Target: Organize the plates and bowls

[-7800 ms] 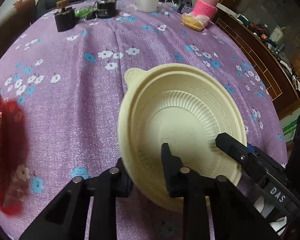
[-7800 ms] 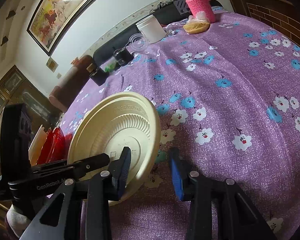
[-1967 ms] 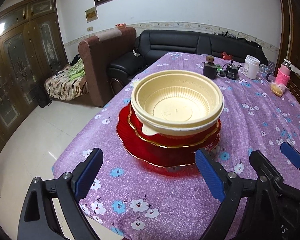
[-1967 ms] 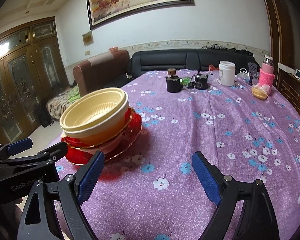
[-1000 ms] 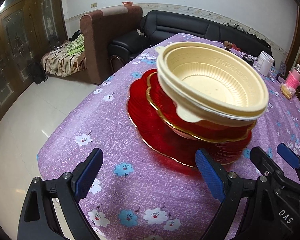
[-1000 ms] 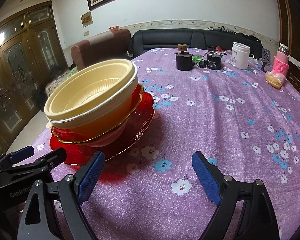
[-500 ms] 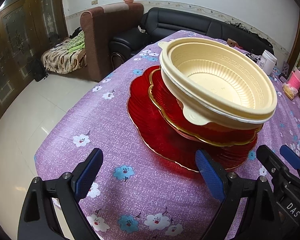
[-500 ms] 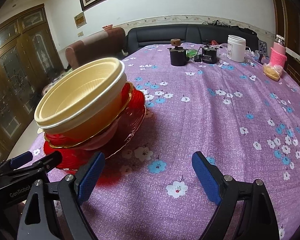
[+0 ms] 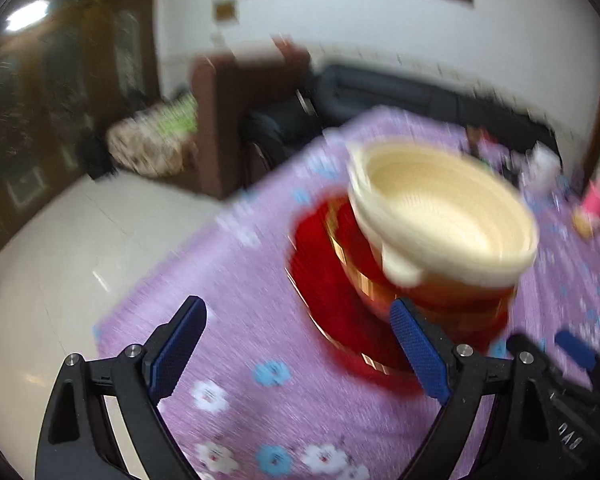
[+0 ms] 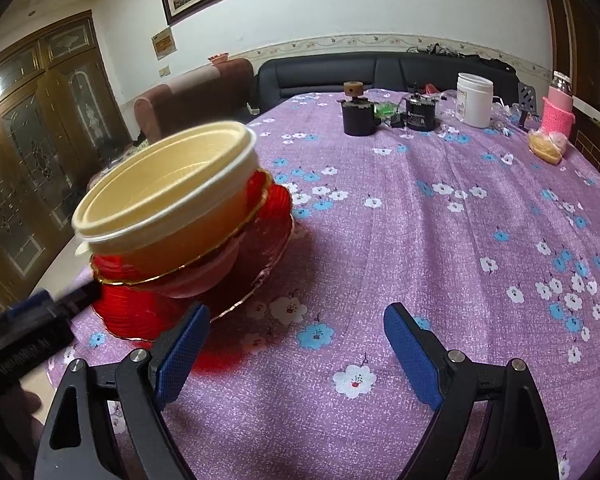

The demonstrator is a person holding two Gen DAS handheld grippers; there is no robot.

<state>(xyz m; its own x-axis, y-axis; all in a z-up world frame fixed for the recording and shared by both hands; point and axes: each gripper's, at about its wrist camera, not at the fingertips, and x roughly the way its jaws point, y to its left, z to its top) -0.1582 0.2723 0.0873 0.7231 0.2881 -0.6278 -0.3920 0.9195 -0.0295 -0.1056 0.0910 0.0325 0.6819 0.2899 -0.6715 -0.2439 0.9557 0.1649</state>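
Observation:
A cream plastic bowl (image 10: 168, 208) sits on top of a stack: a red bowl with a gold rim (image 10: 260, 196) under it and a wide red plate (image 10: 256, 276) at the bottom, near the table's left corner. The stack also shows, blurred, in the left wrist view, with the cream bowl (image 9: 440, 216) above the red plate (image 9: 340, 316). My left gripper (image 9: 296, 344) is open and empty, low and just left of the stack. My right gripper (image 10: 296, 344) is open and empty, in front of the stack and to its right.
The table wears a purple flowered cloth (image 10: 460, 240). At its far end stand a black cup (image 10: 356, 116), a black device (image 10: 420, 114), a white jar (image 10: 474, 98), a pink-sleeved bottle (image 10: 558, 108) and a bagged bun (image 10: 546, 146). The table edge and floor (image 9: 60, 248) lie left.
The left wrist view has swung and blurred; the stack now sits further right in it. The right gripper has come closer to the stack. Both grippers stay open.

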